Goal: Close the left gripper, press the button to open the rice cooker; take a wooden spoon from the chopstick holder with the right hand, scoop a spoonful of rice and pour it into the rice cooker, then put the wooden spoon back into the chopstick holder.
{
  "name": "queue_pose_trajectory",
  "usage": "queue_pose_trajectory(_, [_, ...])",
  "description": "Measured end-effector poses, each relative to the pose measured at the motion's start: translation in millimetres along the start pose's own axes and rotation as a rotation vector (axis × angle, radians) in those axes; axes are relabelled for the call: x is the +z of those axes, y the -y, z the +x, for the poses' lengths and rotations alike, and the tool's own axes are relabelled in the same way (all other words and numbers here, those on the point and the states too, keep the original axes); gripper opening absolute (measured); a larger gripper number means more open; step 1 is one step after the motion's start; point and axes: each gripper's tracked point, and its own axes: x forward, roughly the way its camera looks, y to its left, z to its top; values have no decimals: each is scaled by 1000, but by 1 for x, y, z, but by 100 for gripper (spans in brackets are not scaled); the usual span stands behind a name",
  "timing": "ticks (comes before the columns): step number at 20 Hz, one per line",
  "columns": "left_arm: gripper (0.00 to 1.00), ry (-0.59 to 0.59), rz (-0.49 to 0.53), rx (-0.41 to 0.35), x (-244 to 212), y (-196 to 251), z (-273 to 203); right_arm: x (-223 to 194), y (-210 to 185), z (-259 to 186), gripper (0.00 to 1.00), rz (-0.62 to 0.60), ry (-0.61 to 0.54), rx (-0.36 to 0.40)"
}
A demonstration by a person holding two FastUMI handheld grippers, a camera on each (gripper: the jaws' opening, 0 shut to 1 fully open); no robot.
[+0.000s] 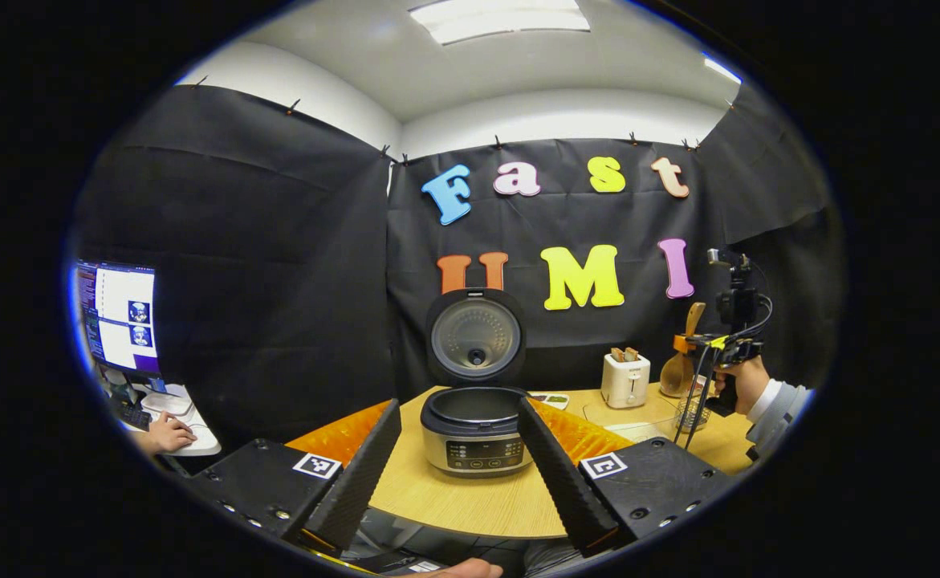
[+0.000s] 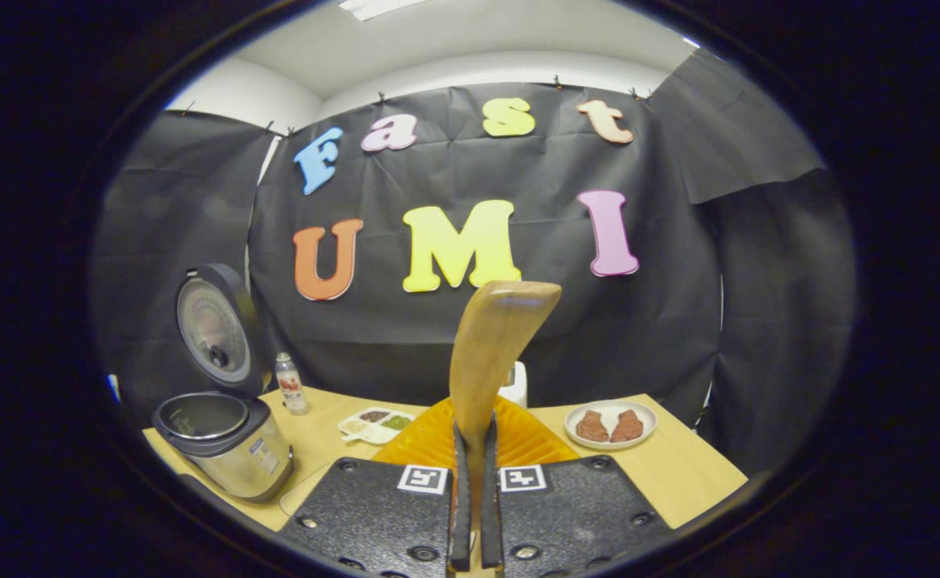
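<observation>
1. Straight ahead in the left gripper view, the rice cooker sits on the wooden counter with its lid swung up and standing upright, inner side facing the camera. The control panel on its front is too small to read.
2. Also in that view, the left gripper hangs with its fingers spread wide, holding nothing; the cooker shows between them.
3. Farther right in the same view, a hand holds the right gripper above the counter, with the wooden spoon in it, bowl down and handle pointing up. A white toaster stands just left of it. At the far left a monitor glows.
4. Next, the right gripper view: the right gripper is closed narrowly on the wooden spoon, both fingers pressing its shaft. The spoon's long axis runs upward and away from the camera, its top leaning slightly right.
5. Left of it stands the open rice cooker, with a small bottle beside it, label unreadable. A plate lies to the right.
</observation>
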Motion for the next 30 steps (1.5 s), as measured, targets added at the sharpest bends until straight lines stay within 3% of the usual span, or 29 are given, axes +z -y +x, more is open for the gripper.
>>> queue_pose_trajectory(9, [93,-8,-4,15,-8,-16,3,-93,-36,26,9,49,-221,43])
queue_pose_trajectory(11, [93,-32,-21,4,-18,-12,6,-107,-21,30,9,-9,-233,-17])
queue_pose_trajectory(12, [93,-41,-24,-1,-21,-11,7,-121,-22,30,10,-7,-266,-11])
queue_pose_trajectory(14, [93,-56,-18,-4,-27,-9,11,-137,-48,27,9,153,-310,90])
queue_pose_trajectory(16, [93,-66,-4,-12,-32,-4,11,-136,-59,24,9,255,-331,130])
queue_pose_trajectory(24, [93,-73,13,-24,-35,3,11,-133,-93,25,9,329,-379,175])
queue_pose_trajectory(28, [93,-75,-2,-24,-36,-3,10,-130,-116,23,9,502,-451,273])
queue_pose_trajectory(30, [93,-75,-2,-21,-36,-6,10,-129,-114,24,9,577,-473,273])
